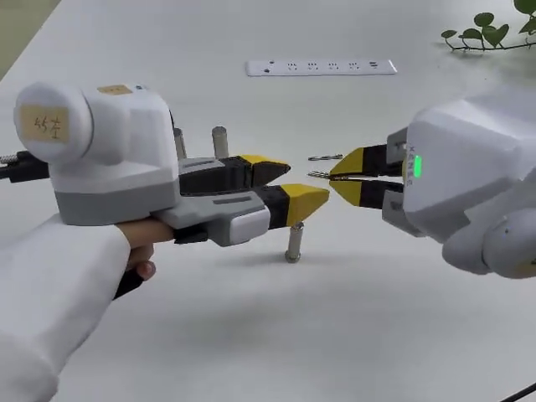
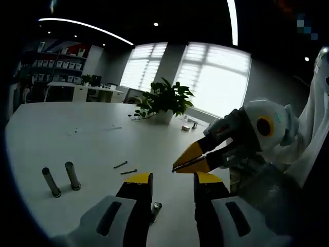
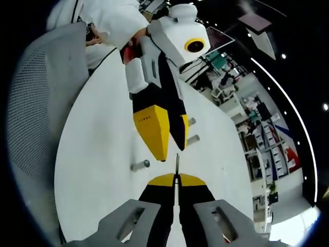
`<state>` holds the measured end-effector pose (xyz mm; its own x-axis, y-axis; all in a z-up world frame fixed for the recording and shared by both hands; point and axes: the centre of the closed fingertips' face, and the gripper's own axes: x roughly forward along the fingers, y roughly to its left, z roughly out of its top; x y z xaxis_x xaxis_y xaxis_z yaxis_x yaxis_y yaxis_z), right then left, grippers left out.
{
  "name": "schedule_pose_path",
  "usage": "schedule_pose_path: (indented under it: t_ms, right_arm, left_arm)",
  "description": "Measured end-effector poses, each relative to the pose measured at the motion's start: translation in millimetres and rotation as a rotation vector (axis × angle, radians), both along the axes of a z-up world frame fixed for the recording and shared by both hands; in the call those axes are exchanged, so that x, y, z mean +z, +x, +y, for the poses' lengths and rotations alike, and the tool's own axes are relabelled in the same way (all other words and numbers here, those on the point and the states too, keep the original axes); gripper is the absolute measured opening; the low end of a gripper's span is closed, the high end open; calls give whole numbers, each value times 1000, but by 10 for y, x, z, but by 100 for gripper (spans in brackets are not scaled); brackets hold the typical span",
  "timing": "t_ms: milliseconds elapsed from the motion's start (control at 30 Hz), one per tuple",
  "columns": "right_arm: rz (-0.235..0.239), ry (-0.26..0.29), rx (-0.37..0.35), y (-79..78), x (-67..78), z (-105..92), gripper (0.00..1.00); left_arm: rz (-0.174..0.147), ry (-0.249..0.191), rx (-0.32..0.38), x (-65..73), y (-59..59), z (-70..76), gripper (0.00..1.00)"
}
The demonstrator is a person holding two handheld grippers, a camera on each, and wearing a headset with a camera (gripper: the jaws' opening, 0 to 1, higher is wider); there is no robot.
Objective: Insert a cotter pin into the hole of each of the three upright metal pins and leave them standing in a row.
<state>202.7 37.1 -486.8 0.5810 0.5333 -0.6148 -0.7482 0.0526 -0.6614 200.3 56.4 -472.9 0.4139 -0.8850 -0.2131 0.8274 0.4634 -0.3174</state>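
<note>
At 9 o'clock, left hand-held gripper (image 1: 303, 179): jaws narrowly apart, nothing between them. Two rear metal pins (image 1: 220, 141) stand on the desk (image 1: 251, 335) behind it, at its 12 o'clock. The third metal pin (image 1: 294, 241) stands just under its jaw tips, at 6 o'clock. At 3 o'clock, right hand-held gripper (image 1: 334, 177) is clamped on a cotter pin (image 1: 320, 175), whose tip is near the left jaws. A spare cotter pin (image 1: 325, 157) lies on the desk just beyond.
</note>
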Motion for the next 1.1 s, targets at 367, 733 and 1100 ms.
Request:
schedule_pose_path:
  t_ms: [367,733,1100]
  right_arm:
    - [-17,-12,21,-57,4,77,0]
    - [-25,-12,22,-73,5,98,0]
    - [-31,-14,27,-85,10,129,0]
  left_arm:
    - [13,-27,-16,24,10,-33,9]
    - [21,-7,-33,-29,-14,-46,6]
    - [25,-10,-35,-35,-15,-66,4]
